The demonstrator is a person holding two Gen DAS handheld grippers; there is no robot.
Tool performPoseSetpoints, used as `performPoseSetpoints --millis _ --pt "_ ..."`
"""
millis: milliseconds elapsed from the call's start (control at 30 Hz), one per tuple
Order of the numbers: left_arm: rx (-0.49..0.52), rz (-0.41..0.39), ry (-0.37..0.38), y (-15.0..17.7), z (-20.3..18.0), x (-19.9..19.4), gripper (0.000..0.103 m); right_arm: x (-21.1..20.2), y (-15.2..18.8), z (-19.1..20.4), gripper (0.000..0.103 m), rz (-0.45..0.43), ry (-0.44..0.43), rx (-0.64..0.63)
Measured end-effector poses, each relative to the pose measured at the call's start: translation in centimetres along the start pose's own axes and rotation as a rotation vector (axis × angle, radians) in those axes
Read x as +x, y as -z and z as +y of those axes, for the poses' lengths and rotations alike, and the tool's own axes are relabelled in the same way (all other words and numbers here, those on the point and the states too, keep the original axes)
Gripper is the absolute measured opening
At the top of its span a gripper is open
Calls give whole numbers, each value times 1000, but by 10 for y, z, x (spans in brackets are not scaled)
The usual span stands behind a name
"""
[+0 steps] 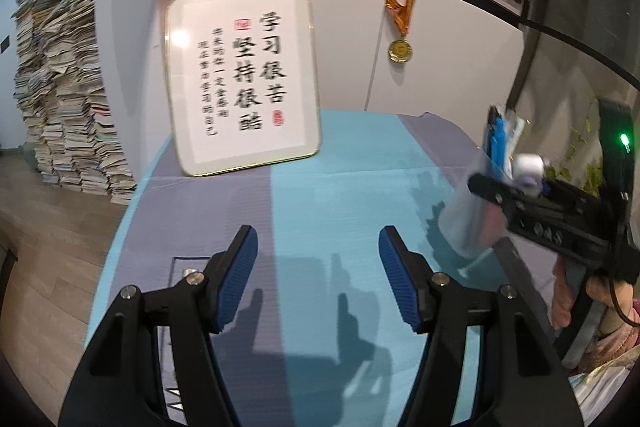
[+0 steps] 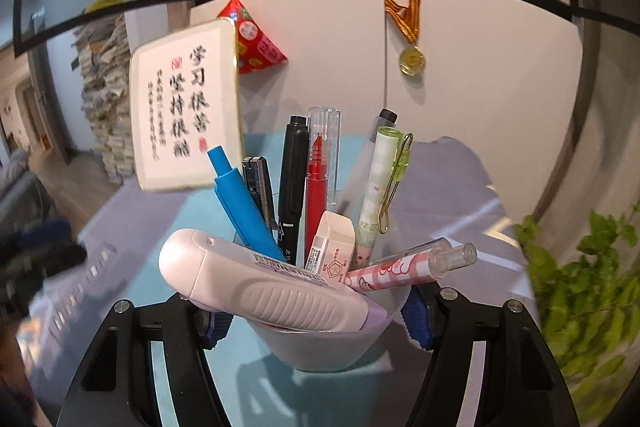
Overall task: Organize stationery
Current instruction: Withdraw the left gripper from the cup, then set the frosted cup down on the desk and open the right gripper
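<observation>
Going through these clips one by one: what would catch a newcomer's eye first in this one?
The translucent cup crammed with pens, an eraser and a pale correction-tape dispenser, clamped in the right gripper close to the camera. Behind it, on the blue and grey tabletop, leans a framed calligraphy sign, and a medal hangs on the cabinet. The left gripper is open and empty.

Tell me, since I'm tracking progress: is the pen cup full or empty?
Full: the pen cup holds pens, an eraser and a correction tape.
</observation>
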State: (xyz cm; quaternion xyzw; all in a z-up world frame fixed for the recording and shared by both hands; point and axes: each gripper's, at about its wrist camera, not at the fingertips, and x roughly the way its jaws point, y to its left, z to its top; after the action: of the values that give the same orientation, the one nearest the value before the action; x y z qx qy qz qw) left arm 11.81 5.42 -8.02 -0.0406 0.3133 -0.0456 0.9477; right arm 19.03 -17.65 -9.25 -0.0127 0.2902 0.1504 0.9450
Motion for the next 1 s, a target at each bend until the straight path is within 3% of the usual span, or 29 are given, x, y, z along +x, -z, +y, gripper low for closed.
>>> performPoseSetpoints --millis 267,433,667,800,1000 --pt "-24 -14 -6 0 29 1 63 47 -27 28 70 13 8 69" --pt "-43 -1 4 2 38 9 63 64 -20 43 70 57 31 17" --pt "-30 11 20 2 33 12 63 62 -16 51 71 63 50 -58" --pt "-28 2 13 2 29 5 65 53 -11 54 81 71 79 -99" --pt "-13 -18 19 -1 18 -8 66 25 7 36 81 149 78 -20"
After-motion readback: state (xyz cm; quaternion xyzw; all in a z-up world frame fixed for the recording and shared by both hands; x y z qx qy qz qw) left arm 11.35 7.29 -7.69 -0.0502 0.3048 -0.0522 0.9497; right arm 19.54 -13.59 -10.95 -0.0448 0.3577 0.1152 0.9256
